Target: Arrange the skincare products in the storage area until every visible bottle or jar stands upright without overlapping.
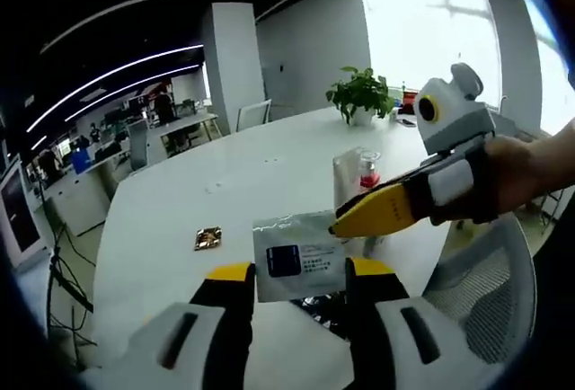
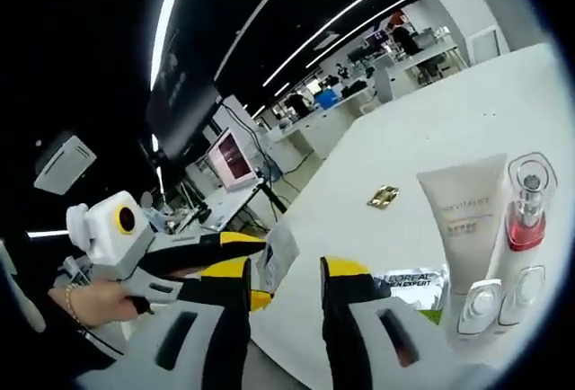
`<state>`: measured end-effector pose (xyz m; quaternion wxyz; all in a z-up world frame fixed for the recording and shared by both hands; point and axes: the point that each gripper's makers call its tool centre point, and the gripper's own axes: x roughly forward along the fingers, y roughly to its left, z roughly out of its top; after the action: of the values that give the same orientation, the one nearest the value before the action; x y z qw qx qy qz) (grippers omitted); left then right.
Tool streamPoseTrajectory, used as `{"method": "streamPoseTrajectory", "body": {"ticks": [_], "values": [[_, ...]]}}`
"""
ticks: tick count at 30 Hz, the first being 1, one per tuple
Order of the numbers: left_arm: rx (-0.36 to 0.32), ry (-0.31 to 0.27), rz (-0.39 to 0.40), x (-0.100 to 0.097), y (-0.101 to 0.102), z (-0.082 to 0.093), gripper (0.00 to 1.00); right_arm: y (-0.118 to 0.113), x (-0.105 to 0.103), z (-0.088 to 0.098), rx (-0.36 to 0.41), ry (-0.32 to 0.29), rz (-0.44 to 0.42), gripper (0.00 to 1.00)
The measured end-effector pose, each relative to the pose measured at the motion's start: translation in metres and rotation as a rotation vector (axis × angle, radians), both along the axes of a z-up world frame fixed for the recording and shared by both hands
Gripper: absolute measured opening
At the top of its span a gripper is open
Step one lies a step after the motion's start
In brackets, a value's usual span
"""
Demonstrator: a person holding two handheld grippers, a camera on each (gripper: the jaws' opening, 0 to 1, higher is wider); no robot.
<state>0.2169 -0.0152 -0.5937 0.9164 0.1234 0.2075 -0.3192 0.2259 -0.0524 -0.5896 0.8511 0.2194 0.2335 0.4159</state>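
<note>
Left hand-held gripper (image 1: 295, 284): black jaws, yellow tips, grey-white base with dark slots. Right hand-held gripper (image 2: 285, 284): same colours. Beaded bracelet (image 2: 70, 310) on wrist.

On the white table (image 2: 467, 102): one cream tube (image 2: 467, 215), one pink-filled clear bottle (image 2: 526, 201), two sachets (image 1: 296, 260), one gold packet (image 2: 383, 196).

A large white table (image 1: 269, 174) carries a small gold packet (image 1: 208, 238), a potted plant (image 1: 361, 95) at its far end, a white tube (image 2: 467, 215) standing beside a clear bottle (image 2: 526, 201) with red liquid, and a flat sachet (image 2: 411, 284) just beside them.
</note>
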Motion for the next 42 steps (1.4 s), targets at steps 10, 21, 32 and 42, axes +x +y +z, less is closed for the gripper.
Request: {"method": "streamPoseTrajectory", "body": {"ticks": [10, 21, 32, 42], "values": [[-0.012, 0.004, -0.002, -0.004, -0.003, 0.002, 0.43, 0.007, -0.001, 0.000, 0.027, 0.009, 0.009, 0.16], [-0.015, 0.035, 0.004, -0.007, -0.002, -0.006, 0.42, 0.007, -0.001, 0.004, 0.073, 0.018, -0.010, 0.01], [-0.267, 0.155, 0.050, -0.017, 0.016, -0.007, 0.46, 0.007, -0.003, 0.007, 0.081, 0.017, 0.031, 0.01], [-0.524, 0.314, 0.102, -0.035, 0.037, -0.019, 0.23, 0.027, -0.017, 0.006, 0.095, 0.031, 0.131, 0.01]]}}
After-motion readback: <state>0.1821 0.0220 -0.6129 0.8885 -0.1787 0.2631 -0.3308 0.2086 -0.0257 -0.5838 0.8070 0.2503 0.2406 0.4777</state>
